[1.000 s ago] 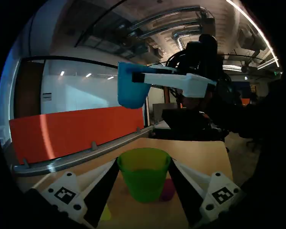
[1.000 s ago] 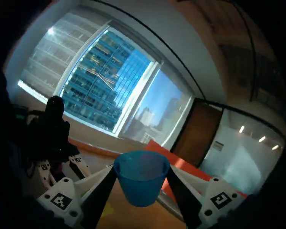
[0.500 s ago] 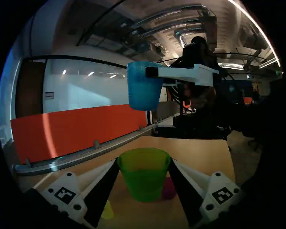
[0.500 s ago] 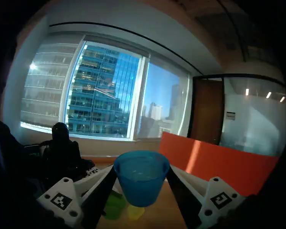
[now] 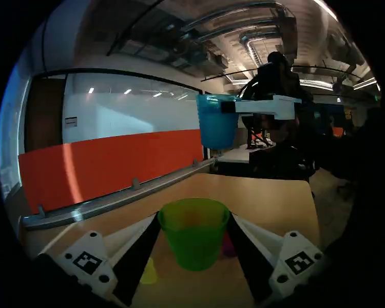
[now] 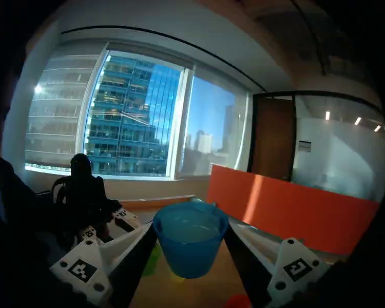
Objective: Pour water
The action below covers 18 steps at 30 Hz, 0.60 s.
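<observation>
Between the jaws of the left gripper (image 5: 194,226), a green cup (image 5: 194,249) is standing upright; both jaws are pressing on its sides, closed only to the cup's width. Just past the left jaw a small yellow cup (image 5: 150,272) is sitting on the worktop (image 5: 267,200), and just past the right jaw a pink cup (image 5: 227,247) is peeking out from behind the green one. Farther ahead and higher, the right gripper (image 5: 222,106) is holding a blue cup (image 5: 216,131) upright in the air, well apart from the green cup. In the right gripper view, that blue cup is sitting clamped between both jaws with water (image 6: 190,232) lying inside it. Beyond the jaws, an orange partition (image 6: 295,210) is running along the worktop's far edge, and a window (image 6: 136,128) is showing tall buildings.
</observation>
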### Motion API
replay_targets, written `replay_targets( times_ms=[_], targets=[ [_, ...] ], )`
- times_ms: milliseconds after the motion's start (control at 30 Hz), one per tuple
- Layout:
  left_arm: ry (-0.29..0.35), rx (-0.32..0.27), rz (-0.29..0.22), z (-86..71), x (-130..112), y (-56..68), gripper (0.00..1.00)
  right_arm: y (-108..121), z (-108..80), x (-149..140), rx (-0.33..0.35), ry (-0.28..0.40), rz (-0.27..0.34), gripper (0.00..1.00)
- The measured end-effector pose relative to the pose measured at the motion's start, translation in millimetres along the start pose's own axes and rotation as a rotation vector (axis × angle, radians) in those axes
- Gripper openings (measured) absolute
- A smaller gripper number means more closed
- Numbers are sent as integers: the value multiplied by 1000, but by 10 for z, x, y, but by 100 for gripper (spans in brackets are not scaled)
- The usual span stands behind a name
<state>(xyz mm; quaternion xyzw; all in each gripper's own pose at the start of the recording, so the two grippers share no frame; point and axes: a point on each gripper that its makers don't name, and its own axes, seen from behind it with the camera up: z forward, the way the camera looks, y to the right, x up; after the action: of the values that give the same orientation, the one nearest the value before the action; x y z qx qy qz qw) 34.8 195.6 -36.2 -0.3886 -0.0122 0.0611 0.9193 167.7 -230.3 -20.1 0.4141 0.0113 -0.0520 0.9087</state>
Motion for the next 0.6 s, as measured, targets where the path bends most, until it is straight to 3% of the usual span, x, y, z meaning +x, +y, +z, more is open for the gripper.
replay_targets(
  times_ms=[300,600],
  targets=[
    [-43,9,2,-88,-164,-13,88,-76,-17,-268,16,-14,37,90],
    [-131,7,-4,-132,-524,-4,88,-250,27,-586,54,-58,45,91]
  ],
)
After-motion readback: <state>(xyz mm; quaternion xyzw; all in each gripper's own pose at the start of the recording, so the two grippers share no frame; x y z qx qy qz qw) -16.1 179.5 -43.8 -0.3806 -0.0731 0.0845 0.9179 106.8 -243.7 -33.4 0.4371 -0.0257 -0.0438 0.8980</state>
